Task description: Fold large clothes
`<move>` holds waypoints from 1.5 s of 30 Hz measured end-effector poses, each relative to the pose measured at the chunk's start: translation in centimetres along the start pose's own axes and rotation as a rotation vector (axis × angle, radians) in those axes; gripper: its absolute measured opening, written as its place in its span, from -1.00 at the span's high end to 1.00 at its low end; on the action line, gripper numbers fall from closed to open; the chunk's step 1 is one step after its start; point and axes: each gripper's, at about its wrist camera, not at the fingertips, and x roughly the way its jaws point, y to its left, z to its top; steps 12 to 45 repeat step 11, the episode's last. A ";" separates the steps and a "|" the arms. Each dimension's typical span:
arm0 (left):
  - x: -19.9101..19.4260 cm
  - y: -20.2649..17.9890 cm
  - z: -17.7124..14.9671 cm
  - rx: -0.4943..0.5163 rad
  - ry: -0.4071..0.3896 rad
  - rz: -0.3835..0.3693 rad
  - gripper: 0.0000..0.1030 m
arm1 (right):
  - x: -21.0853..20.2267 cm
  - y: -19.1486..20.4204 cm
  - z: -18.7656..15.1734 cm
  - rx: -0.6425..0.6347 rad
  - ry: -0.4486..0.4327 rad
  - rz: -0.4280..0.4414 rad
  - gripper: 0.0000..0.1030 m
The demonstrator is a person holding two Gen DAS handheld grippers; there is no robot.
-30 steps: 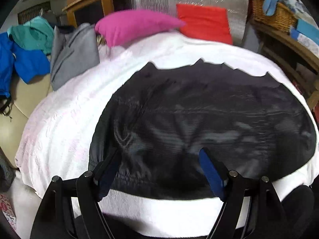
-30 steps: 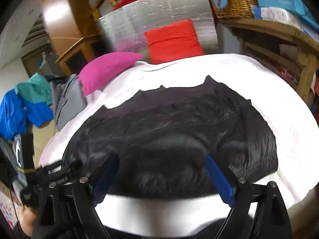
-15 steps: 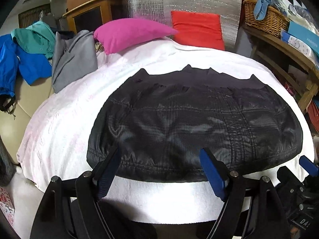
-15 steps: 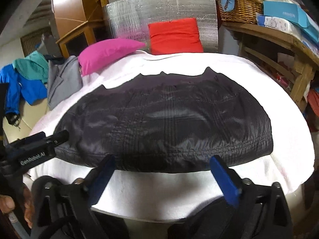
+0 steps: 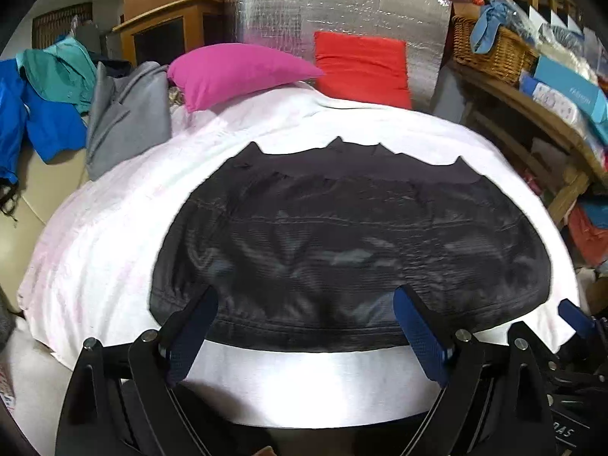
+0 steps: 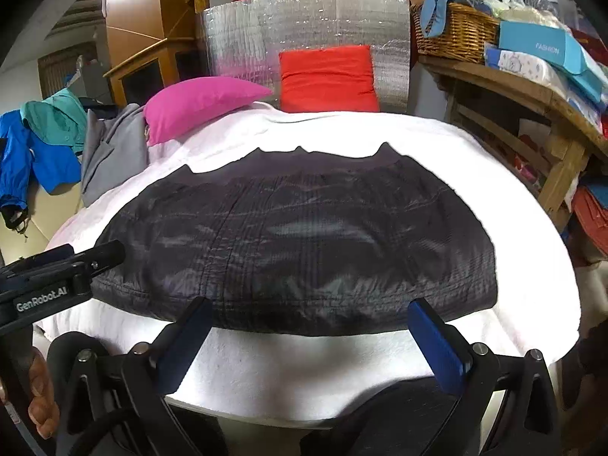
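White bedcover (image 5: 114, 235) bears black garment (image 5: 342, 243), pink pillow (image 5: 235, 72) beyond.

The blue jacket (image 5: 22, 121) is cut off at the left edge, and the right gripper (image 5: 577, 323) shows only partly at the lower right.

A white-covered bed (image 5: 114, 250) carries a flat black jacket (image 5: 342, 250), pink pillow (image 5: 235, 72) and red pillow (image 5: 361, 68).
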 end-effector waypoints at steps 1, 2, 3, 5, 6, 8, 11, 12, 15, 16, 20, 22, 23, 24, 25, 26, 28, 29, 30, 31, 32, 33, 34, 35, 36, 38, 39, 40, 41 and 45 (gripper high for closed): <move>0.0 0.0 0.0 -0.005 0.000 -0.011 -0.82 | -0.1 -0.1 0.1 0.000 -0.004 -0.003 -1.00; 0.0 -0.1 0.0 -0.007 0.002 -0.015 -0.82 | -0.2 -0.2 0.2 0.001 -0.008 -0.006 -1.00; 0.0 -0.2 0.0 -0.006 0.005 -0.019 -0.82 | -0.3 -0.3 0.2 0.003 -0.010 -0.007 -1.00; 0.1 -0.5 0.0 0.005 0.010 -0.034 -0.82 | -0.2 -0.4 0.3 0.005 -0.007 -0.009 -1.00; 0.1 -0.5 0.0 0.009 0.007 -0.037 -0.82 | -0.1 -0.4 0.3 0.007 -0.004 -0.010 -1.00; -0.1 -0.7 -0.1 0.012 -0.008 -0.049 -0.82 | 0.0 -0.5 0.2 0.009 0.001 -0.009 -1.00; -0.3 -1.0 -0.1 0.023 -0.024 -0.052 -0.82 | 0.1 -0.6 0.2 0.011 0.003 -0.010 -1.00; -0.3 -1.0 -0.1 0.023 -0.024 -0.052 -0.82 | 0.1 -0.6 0.2 0.011 0.003 -0.010 -1.00; -0.3 -1.0 -0.1 0.023 -0.024 -0.052 -0.82 | 0.1 -0.6 0.2 0.011 0.003 -0.010 -1.00; -0.3 -1.0 -0.1 0.023 -0.024 -0.052 -0.82 | 0.1 -0.6 0.2 0.011 0.003 -0.010 -1.00; -0.3 -1.0 -0.1 0.023 -0.024 -0.052 -0.82 | 0.1 -0.6 0.2 0.011 0.003 -0.010 -1.00; -0.3 -1.0 -0.1 0.023 -0.024 -0.052 -0.82 | 0.1 -0.6 0.2 0.011 0.003 -0.010 -1.00; -0.3 -1.0 -0.1 0.023 -0.024 -0.052 -0.82 | 0.1 -0.6 0.2 0.011 0.003 -0.010 -1.00; -0.3 -1.0 -0.1 0.023 -0.024 -0.052 -0.82 | 0.1 -0.6 0.2 0.011 0.003 -0.010 -1.00; -0.3 -1.0 -0.1 0.023 -0.024 -0.052 -0.82 | 0.1 -0.6 0.2 0.011 0.003 -0.010 -1.00; -0.3 -1.0 -0.1 0.023 -0.024 -0.052 -0.82 | 0.1 -0.6 0.2 0.011 0.003 -0.010 -1.00; -0.3 -1.0 -0.1 0.023 -0.024 -0.052 -0.82 | 0.1 -0.6 0.2 0.011 0.003 -0.010 -1.00; -0.3 -1.0 -0.1 0.023 -0.024 -0.052 -0.82 | 0.1 -0.6 0.2 0.011 0.003 -0.010 -1.00; -0.3 -1.0 -0.1 0.023 -0.024 -0.052 -0.82 | 0.1 -0.6 0.2 0.011 0.003 -0.010 -1.00; -0.3 -1.0 -0.1 0.023 -0.024 -0.052 -0.82 | 0.1 -0.6 0.2 0.011 0.003 -0.010 -1.00; -0.3 -1.0 -0.1 0.023 -0.024 -0.052 -0.82 | 0.1 -0.6 0.2 0.011 0.003 -0.010 -1.00; -0.3 -1.0 -0.1 0.023 -0.024 -0.052 -0.82 | 0.1 -0.6 0.2 0.011 0.003 -0.010 -1.00; -0.3 -1.0 -0.1 0.023 -0.024 -0.052 -0.82 | 0.1 -0.6 0.2 0.011 0.003 -0.010 -1.00; -0.3 -1.0 -0.1 0.023 -0.024 -0.052 -0.82 | 0.1 -0.6 0.2 0.011 0.003 -0.010 -1.00; -0.3 -1.0 -0.1 0.023 -0.024 -0.052 -0.82 | 0.1 -0.6 0.2 0.011 0.003 -0.010 -1.00; -0.3 -1.0 -0.1 0.023 -0.024 -0.052 -0.82 | 0.1 -0.6 0.2 0.011 0.003 -0.010 -1.00; -0.3 -1.0 -0.1 0.023 -0.024 -0.052 -0.82 | 0.1 -0.6 0.2 0.011 0.003 -0.010 -1.00; -0.3 -1.0 -0.1 0.023 -0.024 -0.052 -0.82 | 0.1 -0.6 0.2 0.011 0.003 -0.010 -1.00; -0.3 -1.0 -0.1 0.023 -0.024 -0.052 -0.82 | 0.1 -0.6 0.2 0.011 0.003 -0.010 -1.00; -0.3 -1.0 -0.1 0.023 -0.024 -0.052 -0.82 | 0.1 -0.6 0.2 0.011 0.003 -0.010 -1.00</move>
